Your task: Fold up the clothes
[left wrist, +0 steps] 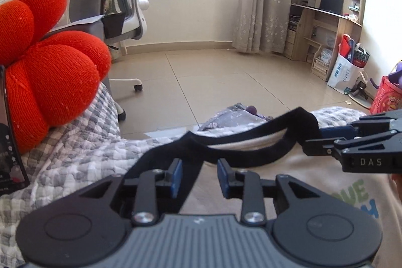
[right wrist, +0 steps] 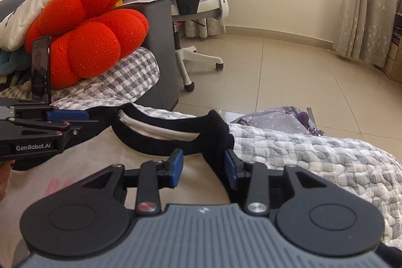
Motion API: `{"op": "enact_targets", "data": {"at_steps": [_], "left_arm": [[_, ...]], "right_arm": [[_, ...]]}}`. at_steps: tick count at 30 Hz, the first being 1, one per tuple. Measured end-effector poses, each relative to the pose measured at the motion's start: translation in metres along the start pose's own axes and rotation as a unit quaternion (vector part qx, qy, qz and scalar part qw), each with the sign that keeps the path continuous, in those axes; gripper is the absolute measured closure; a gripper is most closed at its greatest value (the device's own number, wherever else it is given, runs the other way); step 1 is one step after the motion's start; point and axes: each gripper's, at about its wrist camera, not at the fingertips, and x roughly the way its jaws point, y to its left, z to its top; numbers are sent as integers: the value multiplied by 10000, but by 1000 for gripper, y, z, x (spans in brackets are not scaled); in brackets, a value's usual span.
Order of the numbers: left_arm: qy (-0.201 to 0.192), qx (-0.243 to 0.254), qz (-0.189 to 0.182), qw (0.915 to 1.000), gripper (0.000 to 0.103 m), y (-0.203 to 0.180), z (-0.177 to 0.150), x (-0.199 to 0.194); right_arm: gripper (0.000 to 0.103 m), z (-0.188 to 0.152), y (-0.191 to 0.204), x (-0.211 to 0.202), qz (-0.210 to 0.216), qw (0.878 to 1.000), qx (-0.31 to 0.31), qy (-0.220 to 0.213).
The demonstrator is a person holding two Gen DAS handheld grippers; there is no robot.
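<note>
With your left gripper [left wrist: 198, 176] and right gripper [right wrist: 204, 167] both spread, jaws loose around the black collar [left wrist: 251, 142] of the cream shirt [right wrist: 105, 145] lying on the checked quilt [right wrist: 314, 155], pulling away carelessly could snag and rumple it.

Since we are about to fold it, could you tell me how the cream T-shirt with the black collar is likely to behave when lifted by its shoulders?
The T-shirt will probably hang limp: its black collar already sags and ripples. It looks thin, so likely light. On the quilted checked blanket it may drag rather than slide.
</note>
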Motion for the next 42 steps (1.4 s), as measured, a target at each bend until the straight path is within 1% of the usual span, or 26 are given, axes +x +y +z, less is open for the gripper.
{"op": "enact_targets", "data": {"at_steps": [2, 4, 6, 7, 9, 16, 21, 27, 32, 37, 42], "left_arm": [[163, 73, -91, 9998, 68, -3, -11, 4], [122, 190, -96, 9997, 65, -4, -18, 1], [42, 323, -111, 9994, 63, -6, -26, -5], [36, 340, -154, 9993, 60, -6, -29, -10], [30, 362, -219, 9991, 58, -6, -36, -21], [-2, 423, -411, 9983, 53, -9, -70, -65], [-10, 397, -486, 9980, 50, -13, -91, -97], [-63, 305, -451, 9985, 49, -16, -115, -133], [-101, 150, -421, 9990, 49, -15, -130, -160], [-44, 315, -339, 9989, 49, -18, -158, -181], [-149, 171, -356, 9991, 48, -12, -180, -206]], "right_arm": [[61, -6, 4, 1, 29, 9999, -83, 86], [58, -13, 6, -3, 58, 9998, -161, 96], [58, -19, 7, -9, 79, 9997, -170, 135], [58, -21, 8, -13, 73, 9997, -198, 119], [58, -27, 11, -21, 87, 9994, -324, 97], [57, -57, 22, -61, 284, 9980, -552, 78], [57, -83, 36, -96, 305, 9971, -702, 50], [57, -117, 45, -133, 257, 9963, -819, 51], [57, -137, 46, -160, 189, 9970, -740, 74], [57, -157, 45, -185, 111, 9979, -632, 21], [57, -179, 44, -204, 14, 9989, -470, -55]]}}
